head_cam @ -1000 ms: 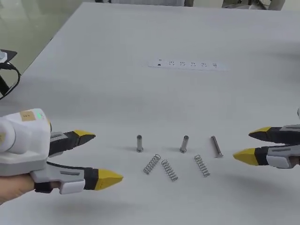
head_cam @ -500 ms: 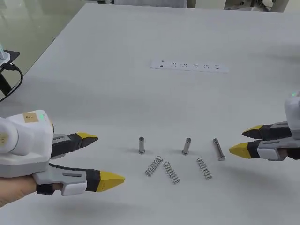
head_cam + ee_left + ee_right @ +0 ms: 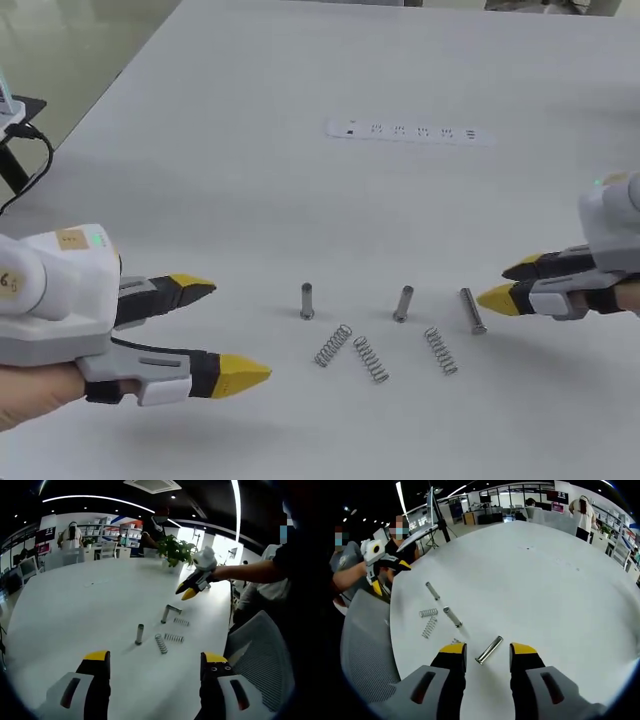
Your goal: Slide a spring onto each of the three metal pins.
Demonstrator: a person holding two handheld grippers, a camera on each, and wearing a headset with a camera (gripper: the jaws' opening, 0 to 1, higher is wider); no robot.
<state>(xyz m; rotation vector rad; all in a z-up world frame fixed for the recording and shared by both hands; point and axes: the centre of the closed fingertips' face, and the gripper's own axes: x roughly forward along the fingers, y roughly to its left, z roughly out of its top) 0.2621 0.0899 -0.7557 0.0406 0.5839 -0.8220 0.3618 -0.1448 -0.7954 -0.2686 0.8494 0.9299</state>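
Right claw (image 3: 493, 284) hovers parted just off the row's rightmost pin (image 3: 472, 310).

On the table (image 3: 250, 200), toward the near edge: three pins in a row, left pin (image 3: 307, 301), middle pin (image 3: 403, 304), right pin (image 3: 472, 310). Just in front of them, three springs: left spring (image 3: 333, 345), middle spring (image 3: 370, 359), right spring (image 3: 441, 350). Well behind, a power strip (image 3: 410, 132). Well apart to the left, the left gripper (image 3: 238, 330); just beside the right pin, the right gripper (image 3: 495, 284).
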